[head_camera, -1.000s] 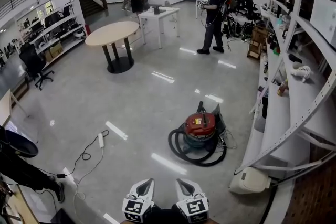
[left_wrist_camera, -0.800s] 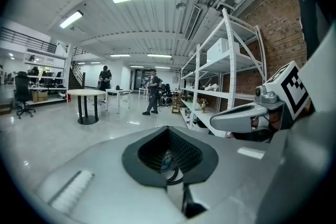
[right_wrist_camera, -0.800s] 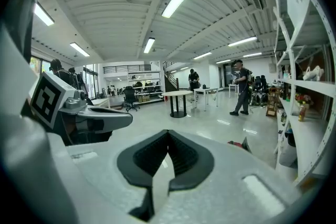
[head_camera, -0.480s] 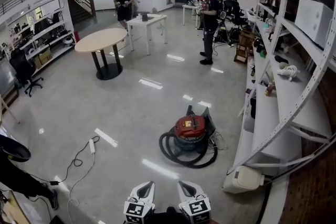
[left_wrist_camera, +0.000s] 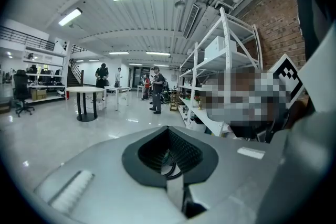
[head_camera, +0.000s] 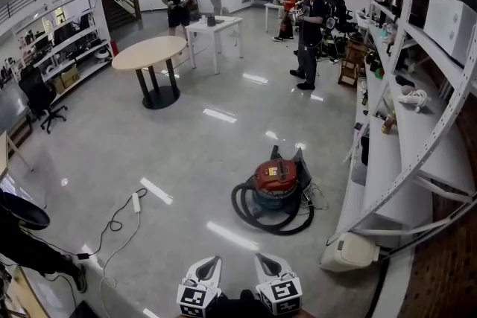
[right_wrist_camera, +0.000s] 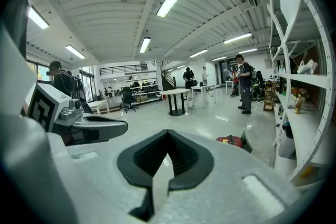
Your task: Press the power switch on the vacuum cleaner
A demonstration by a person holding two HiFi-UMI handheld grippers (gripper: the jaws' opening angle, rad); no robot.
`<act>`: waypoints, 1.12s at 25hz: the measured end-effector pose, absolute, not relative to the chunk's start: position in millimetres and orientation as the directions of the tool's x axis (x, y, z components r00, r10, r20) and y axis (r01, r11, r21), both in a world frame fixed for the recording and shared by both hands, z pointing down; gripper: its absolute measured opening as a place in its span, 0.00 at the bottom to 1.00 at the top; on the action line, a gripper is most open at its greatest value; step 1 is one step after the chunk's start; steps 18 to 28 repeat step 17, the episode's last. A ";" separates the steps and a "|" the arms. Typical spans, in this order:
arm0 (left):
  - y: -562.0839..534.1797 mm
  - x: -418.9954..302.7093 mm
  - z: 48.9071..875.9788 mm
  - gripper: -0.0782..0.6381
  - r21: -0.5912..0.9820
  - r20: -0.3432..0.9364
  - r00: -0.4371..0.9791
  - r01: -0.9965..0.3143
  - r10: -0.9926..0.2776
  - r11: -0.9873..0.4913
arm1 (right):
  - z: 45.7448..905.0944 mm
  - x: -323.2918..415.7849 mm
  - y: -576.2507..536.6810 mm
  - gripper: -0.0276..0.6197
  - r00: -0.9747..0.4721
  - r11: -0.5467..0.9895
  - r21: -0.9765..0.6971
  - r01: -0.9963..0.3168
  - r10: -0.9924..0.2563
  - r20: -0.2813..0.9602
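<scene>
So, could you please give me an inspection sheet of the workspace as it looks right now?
Surface: glossy grey floor.
Job's things: red vacuum cleaner stands on the floor beside the shelving, with its black hose coiled round its base; the switch is too small to tell.
Clutter: white container under the lowest shelf.
Grippers: left gripper and right gripper well short of the vacuum, jaws together, holding nothing.
Cables: power strip with its cord lying on the floor.
Surroundings: round table; people standing at the back.
</scene>
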State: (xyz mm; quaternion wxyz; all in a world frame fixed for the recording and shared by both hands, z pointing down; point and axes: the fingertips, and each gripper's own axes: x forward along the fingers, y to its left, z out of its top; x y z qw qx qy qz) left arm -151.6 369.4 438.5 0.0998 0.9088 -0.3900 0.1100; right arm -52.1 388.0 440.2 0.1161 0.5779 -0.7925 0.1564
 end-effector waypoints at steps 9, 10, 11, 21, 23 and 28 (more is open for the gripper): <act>370.2 -143.8 439.8 0.13 0.104 0.272 0.697 -0.707 -0.664 -0.699 | 424.9 -45.3 391.6 0.03 -0.262 0.248 -0.084 -0.965 -0.899 0.351; 368.9 -143.5 442.3 0.13 0.102 0.271 0.699 -0.705 -0.662 -0.702 | 426.0 -45.2 391.7 0.03 -0.260 0.247 -0.084 -0.965 -0.900 0.351; 367.8 -143.9 445.5 0.13 0.103 0.272 0.699 -0.705 -0.662 -0.702 | 426.5 -45.2 391.7 0.03 -0.259 0.246 -0.084 -0.966 -0.900 0.350; 365.9 -143.8 448.0 0.13 0.125 0.279 0.698 -0.707 -0.659 -0.696 | 424.8 -44.2 389.5 0.03 -0.253 0.241 -0.078 -0.967 -0.904 0.344; 365.9 -143.8 448.0 0.13 0.125 0.279 0.698 -0.707 -0.659 -0.696 | 424.8 -44.2 389.5 0.03 -0.253 0.241 -0.078 -0.967 -0.904 0.344; 365.9 -143.8 448.0 0.13 0.125 0.279 0.698 -0.707 -0.659 -0.696 | 424.8 -44.2 389.5 0.03 -0.253 0.241 -0.078 -0.967 -0.904 0.344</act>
